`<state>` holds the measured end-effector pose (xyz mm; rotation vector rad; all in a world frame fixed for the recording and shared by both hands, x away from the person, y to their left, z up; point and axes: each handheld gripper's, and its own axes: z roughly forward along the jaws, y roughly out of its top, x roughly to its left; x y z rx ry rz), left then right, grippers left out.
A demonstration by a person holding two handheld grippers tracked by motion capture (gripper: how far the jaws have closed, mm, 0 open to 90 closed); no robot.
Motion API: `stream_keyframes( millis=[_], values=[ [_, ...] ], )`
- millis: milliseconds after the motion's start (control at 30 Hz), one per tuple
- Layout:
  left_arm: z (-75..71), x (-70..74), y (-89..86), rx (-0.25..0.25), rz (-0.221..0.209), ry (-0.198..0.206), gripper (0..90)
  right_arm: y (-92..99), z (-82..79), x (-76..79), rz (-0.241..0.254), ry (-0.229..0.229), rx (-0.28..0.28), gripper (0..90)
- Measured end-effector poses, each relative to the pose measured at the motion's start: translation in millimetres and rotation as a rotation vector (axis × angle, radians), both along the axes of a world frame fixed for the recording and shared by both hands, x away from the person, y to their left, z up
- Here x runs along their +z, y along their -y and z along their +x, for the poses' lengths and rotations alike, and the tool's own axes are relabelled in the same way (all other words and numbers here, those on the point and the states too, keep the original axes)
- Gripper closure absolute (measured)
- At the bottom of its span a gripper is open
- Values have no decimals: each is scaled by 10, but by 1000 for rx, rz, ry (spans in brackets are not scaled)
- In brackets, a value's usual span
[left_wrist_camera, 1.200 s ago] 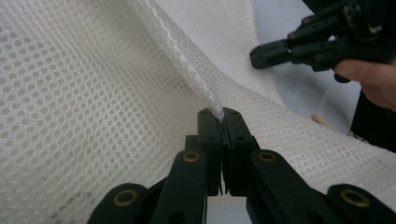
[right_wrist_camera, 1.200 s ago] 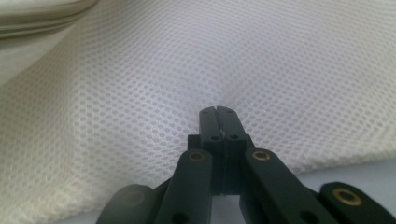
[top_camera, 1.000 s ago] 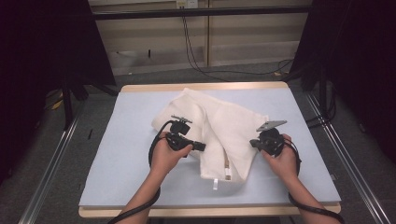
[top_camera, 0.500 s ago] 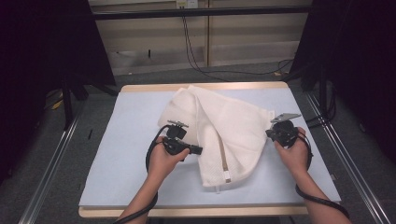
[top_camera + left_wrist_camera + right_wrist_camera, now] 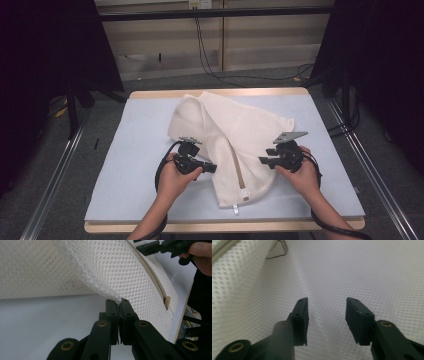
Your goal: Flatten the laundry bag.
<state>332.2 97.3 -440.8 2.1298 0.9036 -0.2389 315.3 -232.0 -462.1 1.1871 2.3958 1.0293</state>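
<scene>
Pale blue matting covers the table, which has a wooden rim and stands on a grey floor with dark curtains at both sides. On it, from the middle toward the far edge, lies a white mesh laundry bag, crumpled and partly folded over itself, with a beige zip strip running down toward its near corner. The left gripper sits at the bag's left edge near the person; in the left gripper view its jaws are pressed together on a pinch of the mesh's stitched hem, and the cloth rises from that point above the mat. The right gripper is at the bag's right side, over the mesh; in the right gripper view its jaws stand spread apart with mesh fabric behind them, and I cannot tell whether they touch it. Cables hang down the wall panel beyond the table
</scene>
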Motion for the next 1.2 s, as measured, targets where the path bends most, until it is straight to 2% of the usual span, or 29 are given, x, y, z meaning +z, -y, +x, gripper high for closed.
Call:
stream_keyframes(
  millis=[100,133,167,200,233,267,300,333,367,400,433,467,500,533,667,733,800,833,867,933,967,1033,1067,1100,1200],
  values=[
    [-20,-16,1,-2,8,4,875,-94,-43,19,4,10,47,511],
    [-20,-16,1,-2,8,4,875,-94,-43,19,4,10,47,511],
    [-30,-15,3,5,11,4,875,-126,-54,1,-53,14,38,521],
    [-30,-15,3,5,11,4,874,-126,-54,1,-53,14,38,521],
    [-43,-17,1,15,-4,1,874,-117,-34,-51,-78,14,22,571],
    [-43,-15,-12,8,-4,2,875,-107,-25,-74,-74,6,24,610],
    [-51,-10,-15,14,0,5,875,-100,-18,-107,-61,-8,36,696],
    [-51,-10,-15,14,0,5,875,-100,-18,-107,-61,-8,36,696],
    [-57,-7,-20,20,-6,5,875,-114,-26,-131,-55,-15,71,855],
    [-57,-7,-20,20,-6,5,875,-114,-26,-131,-55,-15,71,855],
    [-55,-7,-35,21,-3,13,874,-148,-26,-111,-85,-7,83,892],
    [-55,-7,-35,21,-3,13,875,-156,-12,-100,-95,-6,87,898],
    [-66,-10,-31,28,-19,8,875,-159,1,-91,-96,2,78,900],
    [-66,-10,-31,28,-19,8,874,-154,14,-84,-109,16,69,900],
    [-91,3,-22,12,-24,9,872,-108,82,-75,-98,27,29,900],
    [-112,25,4,5,-27,19,872,-73,140,-66,-94,48,5,900],
    [-114,35,10,3,-21,22,872,-57,162,-54,-101,48,-7,900],
    [-114,36,16,9,-20,26,872,-53,204,-58,-82,25,-5,891],
    [-114,36,16,9,-20,26,872,-52,207,-57,-67,21,-5,880],
    [-104,34,2,4,-17,29,872,-54,193,-41,-67,26,-9,858],
    [-99,25,-6,10,-19,29,872,-58,164,-16,-37,20,-21,782],
    [-100,17,-1,19,-22,26,871,-65,140,5,-13,19,-12,711],
    [-100,17,-1,19,-22,26,871,-65,140,5,-13,19,-12,711],
    [-100,13,7,18,-20,26,870,-97,97,52,11,22,4,638],
    [-102,19,15,15,-12,33,870,-149,40,107,63,18,39,569]
  ],
)
